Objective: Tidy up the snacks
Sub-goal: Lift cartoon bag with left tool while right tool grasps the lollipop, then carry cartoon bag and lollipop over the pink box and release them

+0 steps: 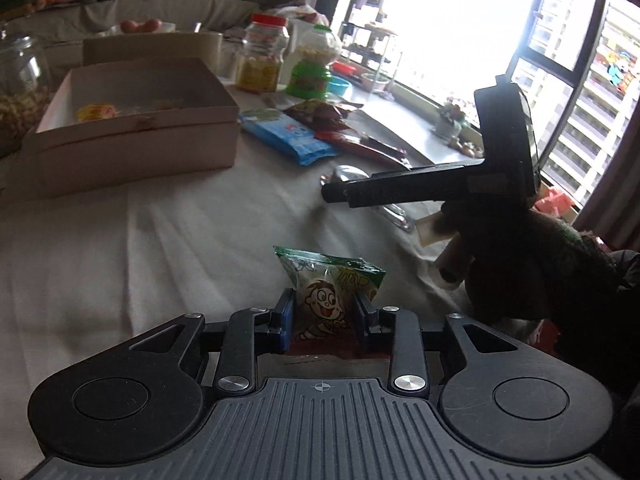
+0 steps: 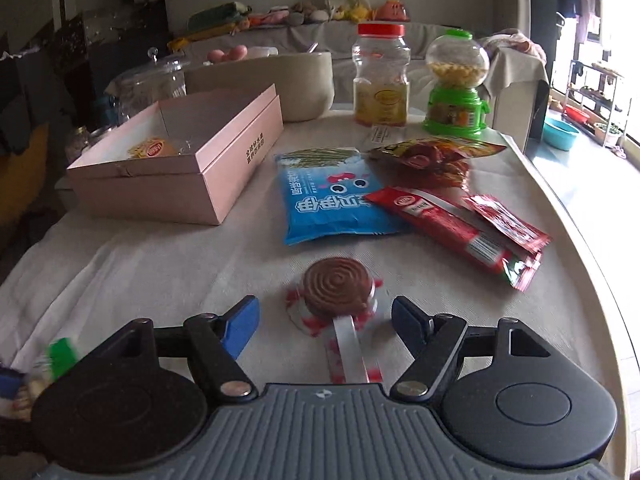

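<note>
My left gripper [image 1: 323,312] is shut on a small green cartoon snack packet [image 1: 328,292], held just above the tablecloth. My right gripper [image 2: 326,316] is open, its blue fingers on either side of a wrapped chocolate spiral lollipop [image 2: 338,286] lying on the cloth; it also shows in the left wrist view [image 1: 340,192]. An open pink box [image 2: 180,160] holds a yellow snack [image 2: 152,148]; the box shows in the left wrist view [image 1: 132,128] too. A blue snack bag [image 2: 332,196], red packets [image 2: 468,232] and a red-brown bag [image 2: 432,156] lie beyond the lollipop.
A red-lidded plastic jar [image 2: 382,76], a green candy dispenser [image 2: 456,84], a beige bowl [image 2: 296,84] and a glass jar [image 2: 152,84] stand at the table's far side. The rounded table edge [image 2: 592,264] runs along the right. A sofa with toys is behind.
</note>
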A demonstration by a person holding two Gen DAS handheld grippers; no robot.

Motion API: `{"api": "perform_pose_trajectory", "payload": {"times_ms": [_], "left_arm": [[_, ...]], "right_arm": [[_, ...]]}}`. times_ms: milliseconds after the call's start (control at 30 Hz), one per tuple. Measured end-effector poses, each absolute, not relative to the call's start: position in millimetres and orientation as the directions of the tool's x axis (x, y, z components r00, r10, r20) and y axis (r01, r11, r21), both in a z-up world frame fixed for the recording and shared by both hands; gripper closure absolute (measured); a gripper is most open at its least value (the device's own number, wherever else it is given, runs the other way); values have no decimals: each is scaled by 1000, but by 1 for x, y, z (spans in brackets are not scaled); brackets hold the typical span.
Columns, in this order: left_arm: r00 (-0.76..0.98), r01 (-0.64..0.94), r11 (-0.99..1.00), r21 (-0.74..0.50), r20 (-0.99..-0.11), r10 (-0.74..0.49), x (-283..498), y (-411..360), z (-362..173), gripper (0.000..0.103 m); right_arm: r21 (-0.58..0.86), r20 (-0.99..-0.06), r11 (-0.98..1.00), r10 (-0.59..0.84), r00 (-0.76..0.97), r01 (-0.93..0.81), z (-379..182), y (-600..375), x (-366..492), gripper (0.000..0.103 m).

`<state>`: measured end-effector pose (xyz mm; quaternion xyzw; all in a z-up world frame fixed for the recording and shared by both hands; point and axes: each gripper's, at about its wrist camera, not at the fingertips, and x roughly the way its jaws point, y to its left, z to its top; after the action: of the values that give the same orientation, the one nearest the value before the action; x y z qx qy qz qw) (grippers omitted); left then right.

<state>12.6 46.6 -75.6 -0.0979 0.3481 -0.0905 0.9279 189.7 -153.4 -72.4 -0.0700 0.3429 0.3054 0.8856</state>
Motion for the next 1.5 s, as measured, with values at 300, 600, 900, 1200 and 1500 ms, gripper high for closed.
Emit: {"api": "perform_pose_trajectory", "payload": {"times_ms": [300, 600, 900, 1200, 1500], "left_arm": [[838, 9, 972, -236, -528, -136, -22, 87, -33, 70], [959, -71, 984, -165, -284, 22, 15, 155, 85, 70], [905, -132, 943, -305, -425, -11, 138, 210, 68, 69], [846, -185, 863, -470, -522, -103, 175, 263, -23, 70], [865, -247, 871, -425, -502, 0, 105, 246, -11, 70]], "right_arm": [[106, -626, 704, 596, 503, -703, -9, -153, 147, 58], [39, -374, 609, 744, 554, -792, 142, -117, 125, 58], [30, -446, 653, 687, 574, -757, 168, -33, 195, 58], [84, -637, 676, 601, 482, -732, 89, 34, 265, 58], [132, -656, 672, 611, 444, -729, 33, 73, 311, 40]]}}
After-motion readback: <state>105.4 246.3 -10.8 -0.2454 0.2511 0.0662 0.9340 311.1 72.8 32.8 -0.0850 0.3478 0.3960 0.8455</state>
